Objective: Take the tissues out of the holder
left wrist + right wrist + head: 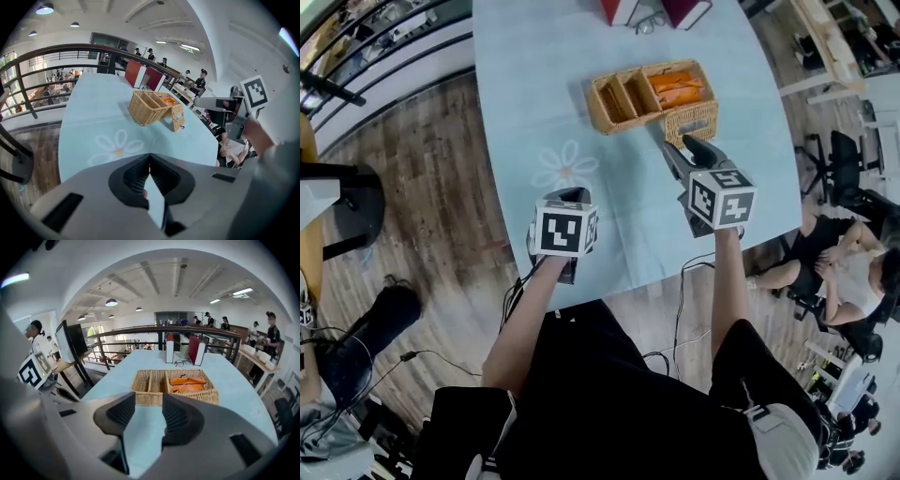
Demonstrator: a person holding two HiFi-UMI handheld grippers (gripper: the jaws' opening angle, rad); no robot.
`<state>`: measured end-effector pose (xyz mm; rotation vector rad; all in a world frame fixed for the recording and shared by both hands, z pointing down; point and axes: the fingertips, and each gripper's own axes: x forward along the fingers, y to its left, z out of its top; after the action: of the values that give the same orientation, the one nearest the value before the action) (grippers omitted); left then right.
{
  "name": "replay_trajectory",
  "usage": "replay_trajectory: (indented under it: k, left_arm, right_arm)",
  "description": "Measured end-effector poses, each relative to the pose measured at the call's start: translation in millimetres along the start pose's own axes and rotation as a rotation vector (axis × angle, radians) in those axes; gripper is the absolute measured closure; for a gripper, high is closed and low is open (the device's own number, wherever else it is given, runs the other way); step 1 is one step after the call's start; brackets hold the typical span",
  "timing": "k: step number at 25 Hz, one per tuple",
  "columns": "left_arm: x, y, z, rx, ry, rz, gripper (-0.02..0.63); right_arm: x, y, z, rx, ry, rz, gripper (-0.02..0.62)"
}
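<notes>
A wicker holder [602, 114] with several compartments stands on the light blue table [534, 84]. Orange tissue packs [677, 89] lie in its right compartment, seen also in the right gripper view as orange packs [187, 384] inside the holder [208, 397]. My right gripper [686, 147] hovers just short of the holder's near side; its jaws [148, 401] stand open with nothing between them. My left gripper [569, 194] hangs lower left over the table's daisy print, well short of the holder [150, 111], and its jaws [149, 157] are shut at the tips and empty.
At the table's far end stand red and white upright stands [196, 350] with a pair of glasses [182, 363] between them. A seated person [834, 262] and office chairs are right of the table. A railing [56, 51] runs along the left. The table's near edge is just behind the grippers.
</notes>
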<state>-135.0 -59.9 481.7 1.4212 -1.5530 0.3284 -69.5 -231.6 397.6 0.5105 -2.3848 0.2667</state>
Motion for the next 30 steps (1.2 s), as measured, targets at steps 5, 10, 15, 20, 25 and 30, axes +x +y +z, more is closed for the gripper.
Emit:
replay_trajectory:
  k: [5, 10, 15, 20, 25, 30]
  left_arm:
    - [20.4, -2.5, 9.9, -0.004, 0.007, -0.032, 0.594]
    - [43.1, -1.1, 19.7, 0.002, 0.019, -0.050, 0.594]
    - [59.8, 5.2, 20.6, -0.002, 0.042, -0.068, 0.594]
    - [68.8, 8.3, 28.7, -0.001, 0.040, -0.085, 0.594]
    - [73.2, 13.1, 33.7, 0.003, 0.047, -0.083, 0.594]
    - [78.8, 21.3, 32.1, 0.017, 0.073, -0.082, 0.594]
  right_arm:
    - [30.3, -28.4, 15.4, -0.237, 0.047, 0.001, 0.417]
    - [63.2, -58.6, 34.7, -0.398, 0.060, 0.048, 0.417]
    - [97.8, -80.5, 38.4, -0.575, 0.136, 0.107, 0.364]
    - [126.9, -96.5, 32.0, -0.720, 0.283, 0.137, 0.344]
    - [150.4, -104.4, 13.7, -0.845, 0.450, 0.171, 0.337]
    - [166.5, -105.0, 7.1, -0.891, 0.508, 0.178, 0.337]
